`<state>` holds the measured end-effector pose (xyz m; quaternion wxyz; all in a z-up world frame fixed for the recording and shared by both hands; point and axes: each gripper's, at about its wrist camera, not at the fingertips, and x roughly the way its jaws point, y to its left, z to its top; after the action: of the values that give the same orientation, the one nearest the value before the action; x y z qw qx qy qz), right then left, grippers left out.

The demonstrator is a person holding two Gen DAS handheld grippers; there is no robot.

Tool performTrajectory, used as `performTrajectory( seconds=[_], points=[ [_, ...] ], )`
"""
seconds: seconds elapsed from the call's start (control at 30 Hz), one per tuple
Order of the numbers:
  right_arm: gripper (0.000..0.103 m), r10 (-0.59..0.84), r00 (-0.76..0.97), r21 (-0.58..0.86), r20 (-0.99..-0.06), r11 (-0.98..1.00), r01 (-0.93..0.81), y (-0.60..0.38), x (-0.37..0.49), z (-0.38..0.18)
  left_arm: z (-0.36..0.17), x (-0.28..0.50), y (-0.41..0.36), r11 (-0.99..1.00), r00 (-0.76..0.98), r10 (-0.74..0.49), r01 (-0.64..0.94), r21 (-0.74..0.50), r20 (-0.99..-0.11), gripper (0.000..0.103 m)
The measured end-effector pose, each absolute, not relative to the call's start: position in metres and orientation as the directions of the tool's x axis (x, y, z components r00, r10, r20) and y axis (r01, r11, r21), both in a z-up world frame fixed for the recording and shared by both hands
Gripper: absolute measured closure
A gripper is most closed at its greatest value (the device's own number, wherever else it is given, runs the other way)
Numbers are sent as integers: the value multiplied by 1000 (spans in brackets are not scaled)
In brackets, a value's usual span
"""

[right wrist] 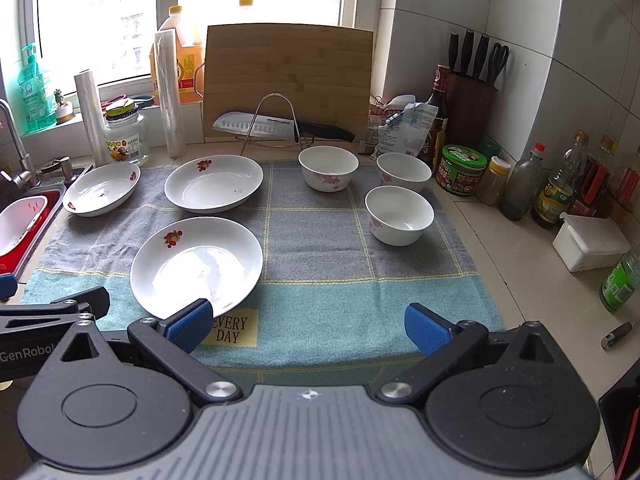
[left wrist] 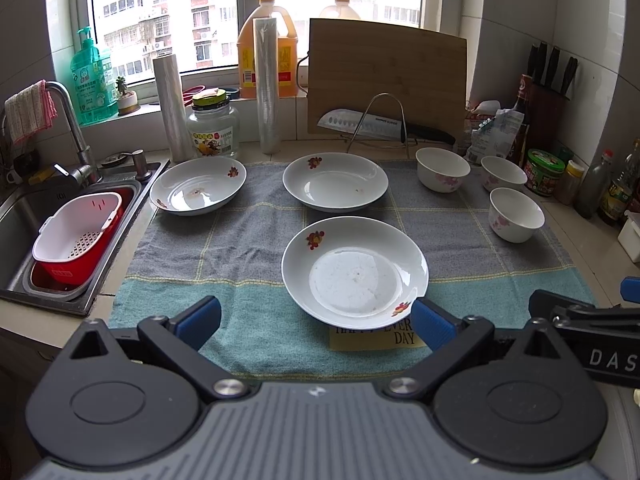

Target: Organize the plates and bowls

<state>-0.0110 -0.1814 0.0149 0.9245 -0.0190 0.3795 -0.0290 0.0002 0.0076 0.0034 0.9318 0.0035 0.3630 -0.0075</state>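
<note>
Home kitchen: sink (left wrist: 24, 216), knife block (right wrist: 472, 92), condiment bottles (right wrist: 560, 188).

left gripper (left wrist: 316, 320) | right gripper (right wrist: 307, 322) | black arms | blue pads | silver screws

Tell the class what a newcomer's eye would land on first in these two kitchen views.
Three white flowered plates lie spread over the left half of a grey and teal towel, with three small white bowls clustered at its right. Behind them a wooden cutting board leans under the window, a knife on a wire rack before it. Both open grippers, left and right, hover at the towel's near edge.
</note>
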Motion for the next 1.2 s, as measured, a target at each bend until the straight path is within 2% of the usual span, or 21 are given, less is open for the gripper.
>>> performTrajectory(
  seconds=[0.67,0.87,1.2],
  points=[
    [0,-68,725,-52,-685,998,44,-179,-12,14,0,2,14,999,745,-34,46,0,-666,3],
    [0,-65,744,-54,-665,998,39,-177,-12,12,-3,0,24,996,760,-84,87,-28,-645,2],
    [0,-68,758,-80,-649,997,21,-165,-7,5,-7,-5,48,995,771,-94,95,-33,-630,2]
  ],
)
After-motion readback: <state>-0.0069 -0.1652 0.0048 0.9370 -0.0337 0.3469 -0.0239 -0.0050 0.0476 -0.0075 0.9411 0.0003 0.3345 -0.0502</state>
